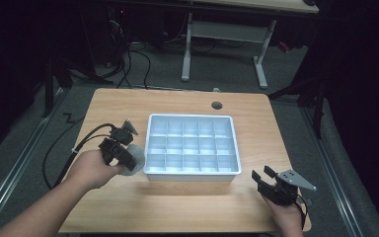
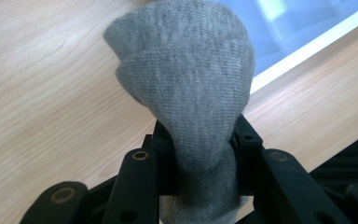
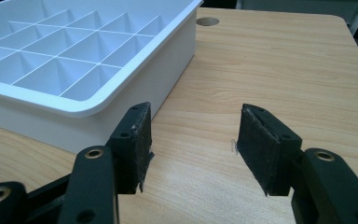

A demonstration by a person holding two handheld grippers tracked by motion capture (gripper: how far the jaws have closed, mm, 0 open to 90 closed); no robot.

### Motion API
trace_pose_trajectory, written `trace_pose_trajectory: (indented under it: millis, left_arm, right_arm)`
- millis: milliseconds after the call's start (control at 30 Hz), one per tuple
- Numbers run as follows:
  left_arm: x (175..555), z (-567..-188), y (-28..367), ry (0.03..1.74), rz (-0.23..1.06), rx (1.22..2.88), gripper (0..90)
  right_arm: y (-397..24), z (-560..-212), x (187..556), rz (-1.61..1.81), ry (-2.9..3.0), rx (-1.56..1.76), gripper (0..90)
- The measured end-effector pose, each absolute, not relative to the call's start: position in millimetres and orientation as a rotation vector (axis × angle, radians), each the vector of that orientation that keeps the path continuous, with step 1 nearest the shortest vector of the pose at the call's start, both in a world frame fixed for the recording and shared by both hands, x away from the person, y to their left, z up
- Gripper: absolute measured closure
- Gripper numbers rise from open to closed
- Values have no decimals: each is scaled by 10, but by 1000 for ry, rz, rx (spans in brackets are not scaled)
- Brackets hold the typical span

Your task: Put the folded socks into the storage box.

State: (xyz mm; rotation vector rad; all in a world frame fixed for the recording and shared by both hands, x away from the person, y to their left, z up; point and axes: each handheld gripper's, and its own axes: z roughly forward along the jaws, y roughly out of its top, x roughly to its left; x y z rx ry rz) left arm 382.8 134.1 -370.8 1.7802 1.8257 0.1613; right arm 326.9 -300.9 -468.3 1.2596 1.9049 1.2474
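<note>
From the high view, I see a wooden table (image 1: 177, 197) with a white tray (image 1: 192, 173) of many small compartments sitting near its middle, closer to the front edge than to the far edge. My left gripper (image 1: 128, 153) sits just beside the tray's left wall, near the tray's front left corner, and it pinches a grey sock (image 1: 136, 157) that bulges out toward the tray. My left hand (image 1: 93, 169) wraps the gripper from behind. My right gripper (image 1: 264, 178) hovers near the table's front right corner, apart from the tray's front right corner, with its jaws spread. A round hole (image 1: 217, 105) lies in the table near the far edge. In the left gripper view, the grey sock (image 2: 186, 79) rises from between the two black jaws, which are pressed tight on its narrow lower part; its wider upper part fans out above them, over the wood, with the tray's white rim (image 2: 307, 49) beyond at the upper right. In the right gripper view, the jaws stand wide apart with bare table (image 3: 279, 60) between them, the tray's corner (image 3: 135, 88) lies just ahead to the left, and its compartments hold nothing.
</note>
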Motion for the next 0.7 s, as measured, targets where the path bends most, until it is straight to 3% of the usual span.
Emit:
trace_pose_trajectory:
  millis: [333,700]
  left_arm:
    - [4054,-3755,929,1813,121,1818,693]
    - [4179,-3831,749,1807,111,1823,692]
  right_arm:
    - [-3011,-4682,3271,1250,1906,1256,442]
    - [-3030,-4689,3282,1256,1903,1261,442]
